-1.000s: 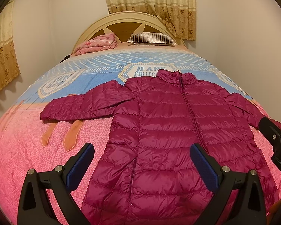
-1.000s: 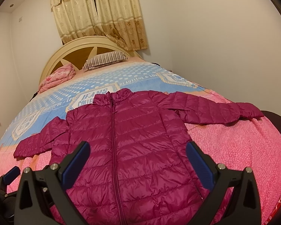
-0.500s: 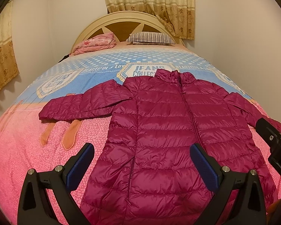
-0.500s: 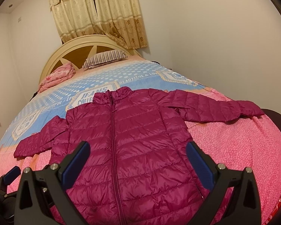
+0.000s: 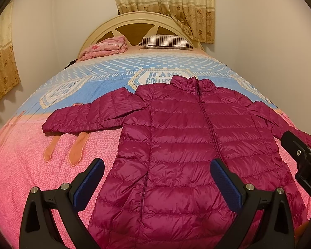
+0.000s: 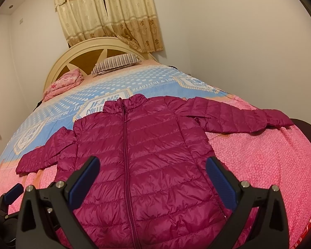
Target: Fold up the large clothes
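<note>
A magenta quilted puffer jacket (image 5: 188,145) lies flat, zipped, front up on the bed, collar toward the headboard, both sleeves spread out sideways. It also shows in the right wrist view (image 6: 143,155). My left gripper (image 5: 157,178) is open and empty, hovering above the jacket's lower left part. My right gripper (image 6: 152,176) is open and empty above the jacket's lower right part. The right gripper's body shows at the right edge of the left wrist view (image 5: 302,161).
The bed has a pink and blue printed cover (image 5: 31,166). A striped pillow (image 5: 165,41) and a folded pink blanket (image 5: 105,47) lie by the cream headboard (image 5: 139,20). Walls stand close on both sides; curtains (image 5: 165,6) hang behind.
Both grippers have shifted slightly; the jacket sits a little lower and farther in the views. The jacket itself has not moved.
</note>
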A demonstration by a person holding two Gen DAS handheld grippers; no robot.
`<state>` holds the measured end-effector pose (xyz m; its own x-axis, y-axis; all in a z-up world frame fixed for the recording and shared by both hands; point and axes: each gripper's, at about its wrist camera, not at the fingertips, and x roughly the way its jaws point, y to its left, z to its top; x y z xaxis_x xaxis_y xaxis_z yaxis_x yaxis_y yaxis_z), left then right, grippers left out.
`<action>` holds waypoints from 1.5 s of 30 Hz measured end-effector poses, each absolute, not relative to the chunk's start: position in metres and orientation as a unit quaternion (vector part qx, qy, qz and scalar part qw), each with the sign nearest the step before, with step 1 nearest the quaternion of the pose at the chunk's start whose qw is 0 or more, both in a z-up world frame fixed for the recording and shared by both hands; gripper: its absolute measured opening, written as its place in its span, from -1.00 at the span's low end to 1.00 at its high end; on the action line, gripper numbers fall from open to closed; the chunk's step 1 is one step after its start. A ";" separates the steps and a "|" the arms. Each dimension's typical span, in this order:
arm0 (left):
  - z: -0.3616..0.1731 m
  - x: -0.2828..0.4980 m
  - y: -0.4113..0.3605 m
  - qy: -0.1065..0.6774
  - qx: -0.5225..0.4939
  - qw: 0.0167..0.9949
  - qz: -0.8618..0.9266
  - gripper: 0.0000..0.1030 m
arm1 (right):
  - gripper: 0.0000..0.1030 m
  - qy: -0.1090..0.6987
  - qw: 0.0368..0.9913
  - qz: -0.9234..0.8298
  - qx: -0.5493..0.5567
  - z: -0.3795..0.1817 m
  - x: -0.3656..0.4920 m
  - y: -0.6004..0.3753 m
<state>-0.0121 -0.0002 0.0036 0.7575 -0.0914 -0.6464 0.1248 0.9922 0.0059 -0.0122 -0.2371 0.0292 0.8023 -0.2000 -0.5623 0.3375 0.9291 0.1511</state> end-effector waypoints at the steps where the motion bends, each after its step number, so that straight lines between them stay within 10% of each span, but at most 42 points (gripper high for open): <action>1: 0.004 -0.012 0.000 0.343 0.024 0.937 -0.058 0.98 | 1.00 0.280 0.941 -0.143 0.123 0.029 -0.012 -0.237; 33: -0.013 0.004 0.002 0.355 0.021 0.931 -0.080 0.98 | 1.00 0.311 0.927 -0.144 0.154 0.010 -0.001 -0.256; 45: -0.027 0.091 0.046 0.328 0.042 0.942 -0.060 0.98 | 0.82 0.329 0.855 -0.241 0.321 0.001 0.002 -0.458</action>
